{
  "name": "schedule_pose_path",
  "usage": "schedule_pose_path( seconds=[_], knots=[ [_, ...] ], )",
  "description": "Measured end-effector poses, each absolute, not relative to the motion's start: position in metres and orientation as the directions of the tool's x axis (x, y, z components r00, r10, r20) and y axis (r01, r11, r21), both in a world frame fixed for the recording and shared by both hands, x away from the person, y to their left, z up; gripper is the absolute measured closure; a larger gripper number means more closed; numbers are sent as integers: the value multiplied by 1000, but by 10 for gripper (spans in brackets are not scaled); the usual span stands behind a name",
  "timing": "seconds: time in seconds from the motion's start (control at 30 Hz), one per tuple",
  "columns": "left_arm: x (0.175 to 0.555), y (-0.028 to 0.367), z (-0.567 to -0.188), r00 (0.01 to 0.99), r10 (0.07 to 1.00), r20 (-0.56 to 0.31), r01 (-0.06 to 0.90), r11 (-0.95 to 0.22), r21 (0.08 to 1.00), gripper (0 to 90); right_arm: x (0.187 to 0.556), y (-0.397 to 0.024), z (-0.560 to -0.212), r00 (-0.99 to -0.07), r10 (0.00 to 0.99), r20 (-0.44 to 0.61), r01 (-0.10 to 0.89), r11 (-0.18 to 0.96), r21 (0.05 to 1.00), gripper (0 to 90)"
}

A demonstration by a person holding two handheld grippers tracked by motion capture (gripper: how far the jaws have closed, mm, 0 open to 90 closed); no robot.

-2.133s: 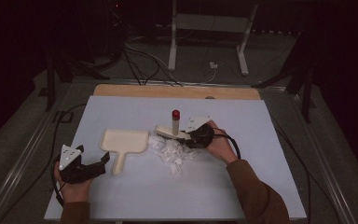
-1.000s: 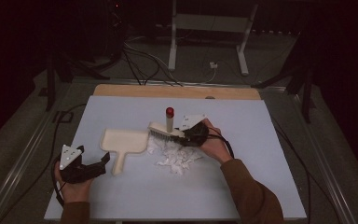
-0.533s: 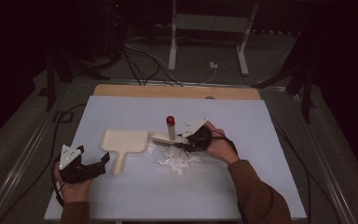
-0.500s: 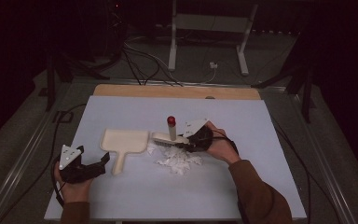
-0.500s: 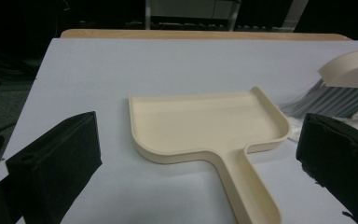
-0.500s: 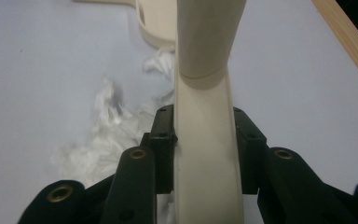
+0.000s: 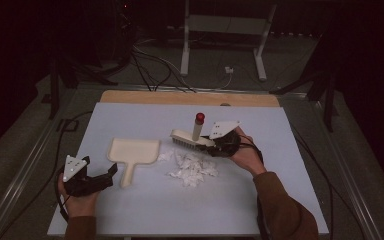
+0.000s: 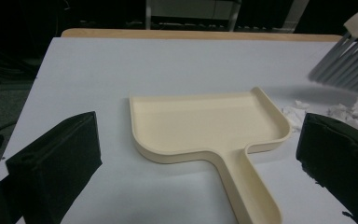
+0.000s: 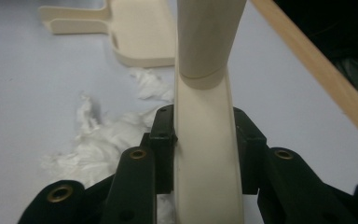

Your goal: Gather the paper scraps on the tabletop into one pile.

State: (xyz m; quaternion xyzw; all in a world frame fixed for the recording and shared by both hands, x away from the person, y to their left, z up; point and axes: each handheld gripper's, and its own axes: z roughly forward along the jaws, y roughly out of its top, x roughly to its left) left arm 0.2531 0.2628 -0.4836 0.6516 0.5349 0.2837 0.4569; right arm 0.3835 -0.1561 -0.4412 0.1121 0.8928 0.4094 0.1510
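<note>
**High view: brush clamped over paper scraps, dustpan waiting**

High view shows the pale blue table [image 7: 130, 215] running from the person's side to a wooden strip [image 7: 190, 98] along its far edge; dark floor, cables and a metal stand [image 7: 220, 30] lie beyond. Near the table's middle lies the cream dustpan [image 7: 132, 152], flat, its handle pointing back toward the person; in the left gripper view the dustpan [image 8: 205, 123] sits just ahead of the jaws, its tray open upward. Just right of the dustpan a heap of torn white paper scraps [image 7: 192, 167] spreads over the table, its nearest bits lying close to the tray's corner. Above the heap's far edge hangs the cream brush [image 7: 190, 140], bristles down, a red-capped post [image 7: 199, 125] rising from its back. The right gripper [image 7: 217, 145], held in the person's right hand [image 7: 247, 155], has its jaws clamped on the brush's flat handle; the right gripper view shows the black pads pressing both sides of the handle [image 9: 207, 163], with scraps [image 9: 98, 144] and dustpan [image 9: 140, 32] beyond. The left gripper [image 7: 105, 177], in the left hand [image 7: 77, 200] near the table's front left, stands with jaws wide apart, nothing between them, close to the dustpan's handle tip.
</note>
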Motion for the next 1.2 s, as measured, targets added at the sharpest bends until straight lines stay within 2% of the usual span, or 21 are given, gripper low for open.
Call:
schedule_pose_path(
  seconds=[0.27,0.47,0.67,1.0,1.2],
  knots=[
    [254,261,-484,271,955,-117,441,-16,897,6,390,-141,-446,-895,386,-223,101,663,742,678],
    [254,262,-484,269,956,-119,440,-13,898,6,390,-117,-450,-922,332,-199,74,656,751,678],
    [253,263,-484,272,955,-119,440,-13,898,6,389,-103,-455,-948,257,-188,56,716,696,678],
    [254,262,-485,269,955,-123,445,-10,896,6,384,-127,-450,-967,196,-162,34,733,679,678],
    [254,262,-485,268,955,-126,446,-7,895,6,380,-146,-446,-968,198,-155,40,731,682,677]
  ],
)
